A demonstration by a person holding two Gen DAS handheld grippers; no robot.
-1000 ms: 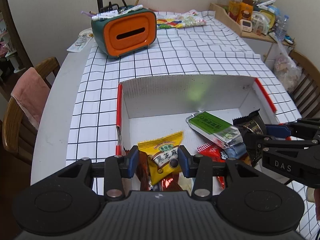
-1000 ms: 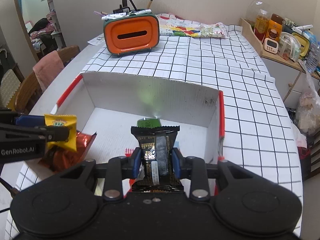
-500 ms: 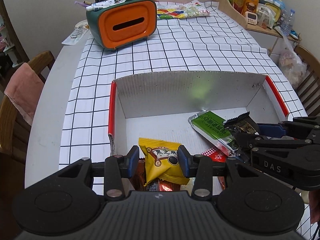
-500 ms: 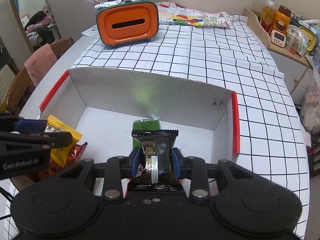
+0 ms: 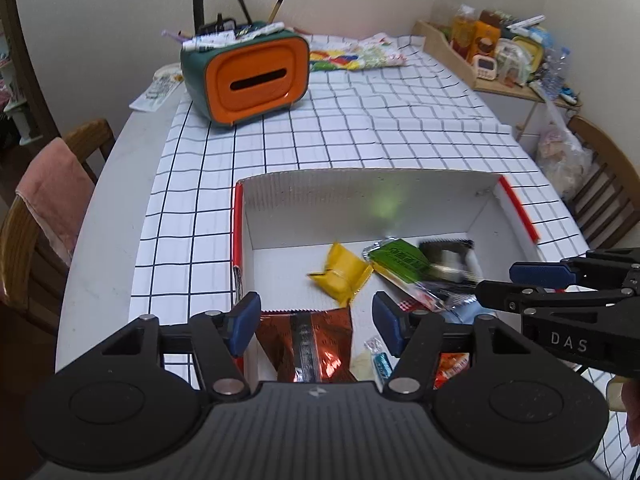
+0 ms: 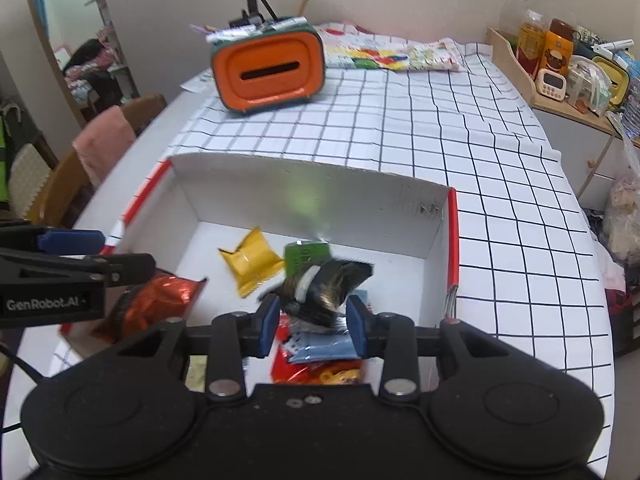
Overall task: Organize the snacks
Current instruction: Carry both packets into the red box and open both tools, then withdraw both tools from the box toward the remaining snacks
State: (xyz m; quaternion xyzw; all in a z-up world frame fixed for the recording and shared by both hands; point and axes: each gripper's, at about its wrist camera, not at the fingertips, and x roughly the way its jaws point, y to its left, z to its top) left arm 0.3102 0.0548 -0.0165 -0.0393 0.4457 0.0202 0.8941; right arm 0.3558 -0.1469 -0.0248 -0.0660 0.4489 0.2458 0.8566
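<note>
Both grippers are black plastic with blue pads and silver screws. The left gripper (image 5: 316, 322) reads "GenRobot.AI". The right gripper (image 6: 313, 320) reads "DAS"

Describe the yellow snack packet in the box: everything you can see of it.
The yellow snack packet is a small, glossy pillow-style pouch, foil or plastic by its sheen, with crimped ends and a back seam facing up, so no print shows. It is slightly motion-blurred and tilted, one corner raised, over the white floor of the cardboard box. No gripper holds it. Its right edge meets or overlaps the green packet; whether it rests fully on the floor cannot be told.
</note>
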